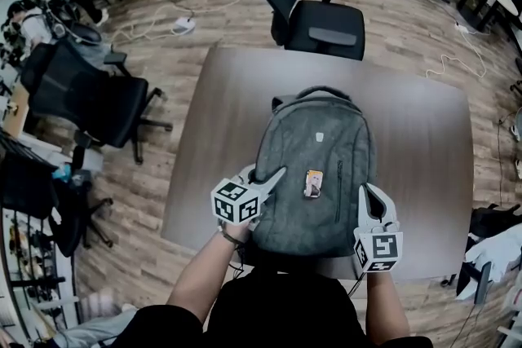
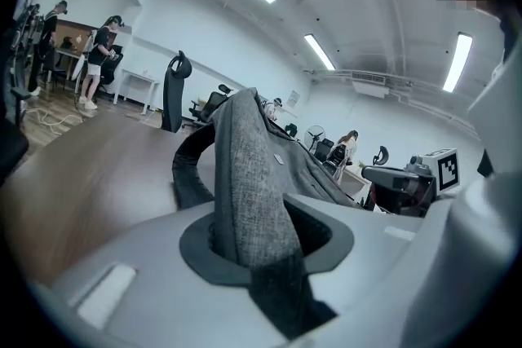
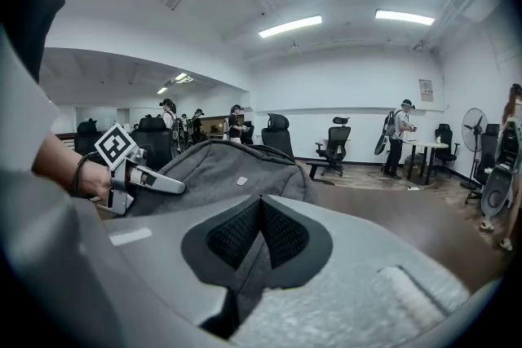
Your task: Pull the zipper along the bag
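The grey bag lies flat in the middle of the brown counter, with its top handle pointing away from me and its bottom edge close to my body. I have one claw on each flank.

My left claw is clamped on a thick fold of fabric at the bag's left side. In the left gripper view that fold stands up between the jaws, which sit a little apart only because the cloth fills them. I judge this hold is there to lift and tension the shell, so the zip track runs straight instead of puckering when the slider is drawn.

My right claw sits at the bag's right edge, near the lower corner, with its jaws pressed together. In the right gripper view a thin grey strip shows pinched between the pads. I cannot tell whether it is the pull tab or just a bit of the bag's seam.

A dark zipper runs up the front panel just beside this claw, and a small tag sits near the middle of the panel. I cannot make out a slider in any view, so I judge the pull along the bag is hardly begun. When it comes, the left hold has to brace the bag, or the bag will slide across the counter with the pull.
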The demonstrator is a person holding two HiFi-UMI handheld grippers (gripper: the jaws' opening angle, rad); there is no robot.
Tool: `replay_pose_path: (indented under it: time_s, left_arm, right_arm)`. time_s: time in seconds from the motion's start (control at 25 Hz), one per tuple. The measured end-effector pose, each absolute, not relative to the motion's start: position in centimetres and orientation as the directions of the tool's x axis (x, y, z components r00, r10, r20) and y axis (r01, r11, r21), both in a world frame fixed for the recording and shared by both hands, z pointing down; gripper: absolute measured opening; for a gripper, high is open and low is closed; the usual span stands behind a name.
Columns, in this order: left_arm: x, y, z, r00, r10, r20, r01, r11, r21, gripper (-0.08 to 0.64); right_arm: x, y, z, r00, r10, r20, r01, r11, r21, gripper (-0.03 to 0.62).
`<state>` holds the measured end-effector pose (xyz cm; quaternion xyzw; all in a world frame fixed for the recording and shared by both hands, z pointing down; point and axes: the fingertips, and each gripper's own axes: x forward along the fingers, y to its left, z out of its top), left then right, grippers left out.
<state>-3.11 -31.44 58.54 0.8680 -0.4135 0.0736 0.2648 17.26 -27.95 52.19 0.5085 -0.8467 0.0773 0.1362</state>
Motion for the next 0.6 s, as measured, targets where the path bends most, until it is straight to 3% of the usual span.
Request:
replay_pose_path:
  time_s: [0.6]
  left_arm:
    - [-2.1,-29.9,49.8,0.571,-0.814,0.111,-0.821,-0.567,0.062,0.13]
  right_arm:
    - [15.6,-26.4,48.3,-0.479,-0.848,0.226,-0.858,0.507,0.084,0.005]
